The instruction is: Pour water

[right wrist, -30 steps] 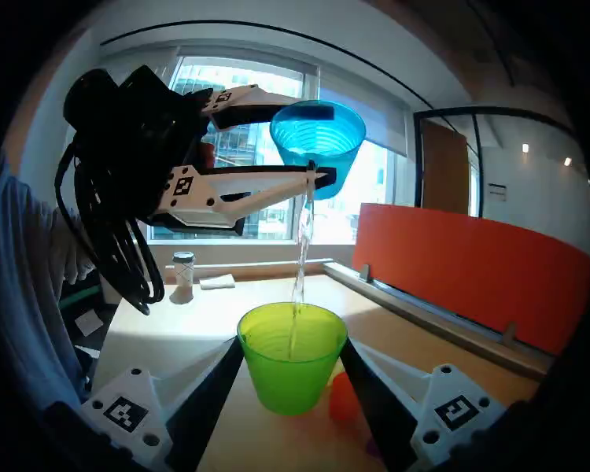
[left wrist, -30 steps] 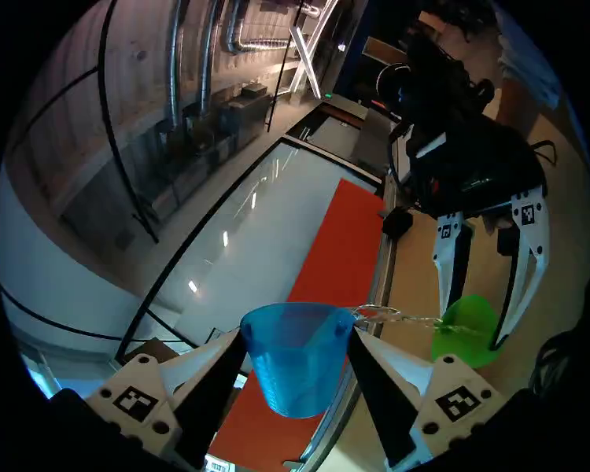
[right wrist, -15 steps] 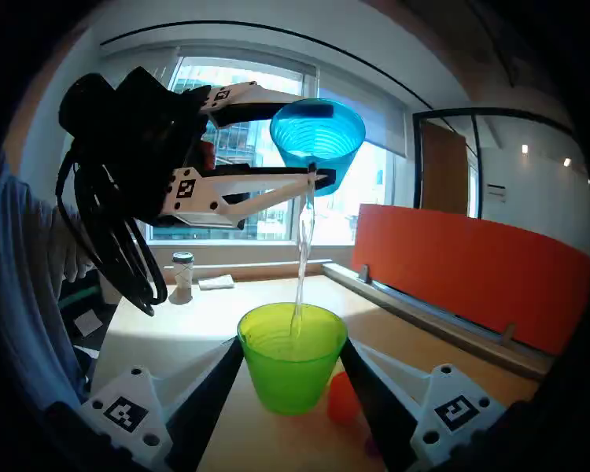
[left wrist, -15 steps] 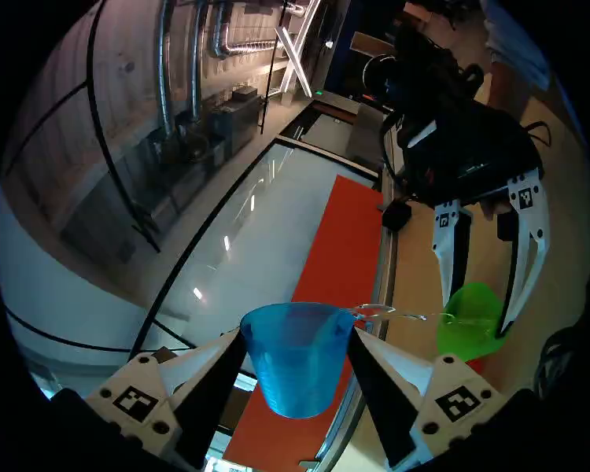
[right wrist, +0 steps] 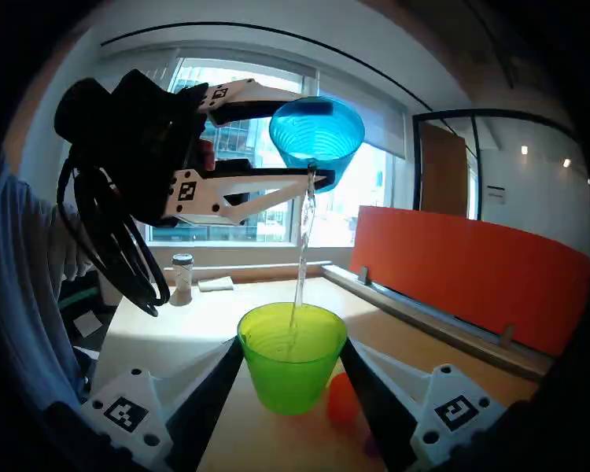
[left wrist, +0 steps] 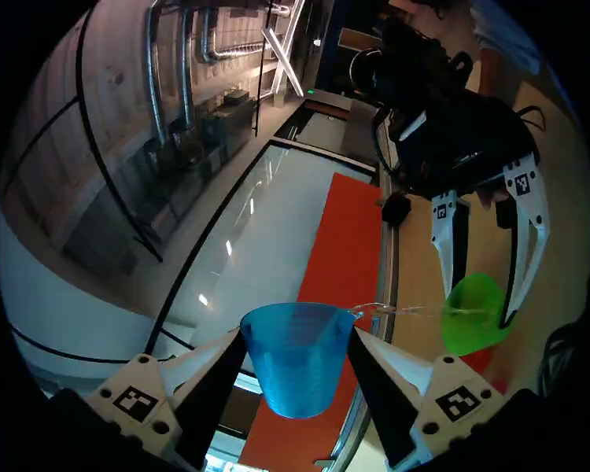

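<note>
Left gripper (left wrist: 297, 346), pinching the blue cup (left wrist: 297, 374), has tipped it slightly further; water (right wrist: 303, 236) still streams into the green cup (right wrist: 292, 377), clamped by the right gripper (right wrist: 292, 350).

A wide window (right wrist: 240, 118) with pale frames fills the far wall and lets in bright daylight, with city buildings showing through the glass. Below it a light wooden table (right wrist: 177, 330) runs to a long orange partition (right wrist: 468, 267), which stands on a metal rail (right wrist: 421, 315) along the table's edge. Beyond the partition stands a black-framed glass wall (right wrist: 484, 165) beside a wooden door (right wrist: 446, 169), and in the left gripper view exposed metal pipes (left wrist: 177, 79) run along the ceiling.
</note>
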